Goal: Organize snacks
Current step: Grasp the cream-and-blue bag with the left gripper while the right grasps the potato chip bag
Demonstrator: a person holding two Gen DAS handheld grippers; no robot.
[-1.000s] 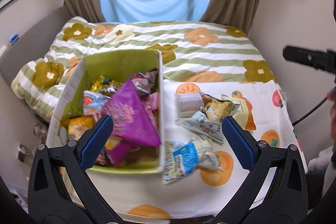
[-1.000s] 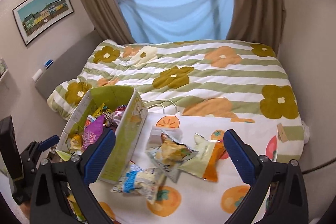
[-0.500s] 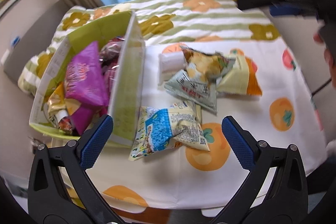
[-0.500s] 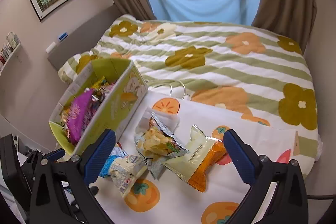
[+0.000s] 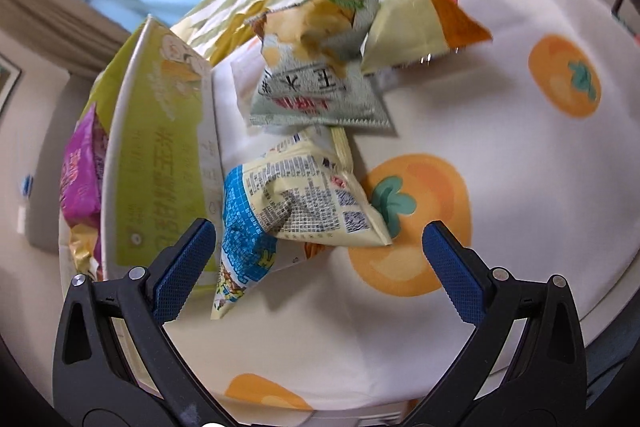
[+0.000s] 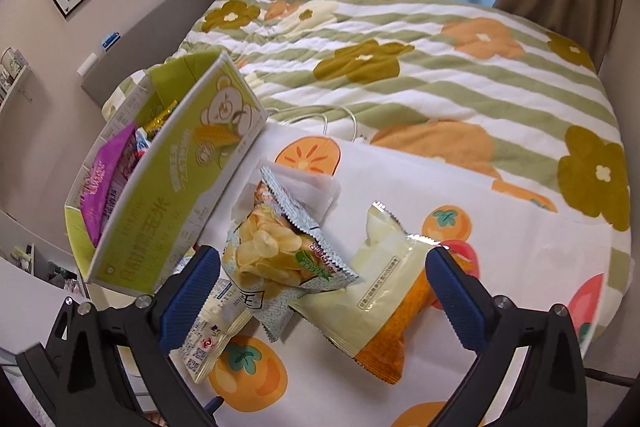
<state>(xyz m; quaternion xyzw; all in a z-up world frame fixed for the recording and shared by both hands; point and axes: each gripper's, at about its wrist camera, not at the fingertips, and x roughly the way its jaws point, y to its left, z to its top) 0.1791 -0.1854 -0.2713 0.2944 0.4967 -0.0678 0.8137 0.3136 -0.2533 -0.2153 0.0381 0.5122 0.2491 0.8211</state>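
A green cardboard box (image 5: 160,163) (image 6: 168,207) holds several snack packs, among them a purple bag (image 6: 104,183). On the persimmon-print cloth lie a blue and cream snack bag (image 5: 288,203) (image 6: 212,327), a grey chip bag (image 5: 316,75) (image 6: 280,255) and a cream and orange bag (image 5: 424,23) (image 6: 384,291). My left gripper (image 5: 318,259) is open, low over the blue and cream bag, which lies between its fingers. My right gripper (image 6: 322,291) is open, above the chip bag and the cream and orange bag.
The cloth (image 6: 500,211) covers a small table beside a bed with a striped flower quilt (image 6: 440,59). A white packet (image 6: 308,187) lies behind the chip bag. A white cable (image 6: 340,115) lies at the cloth's far edge. A wall is on the left.
Both grippers have moved down and closer to the loose snack bags. The left one has swung right from the box to the blue and cream bag. Both stay open.
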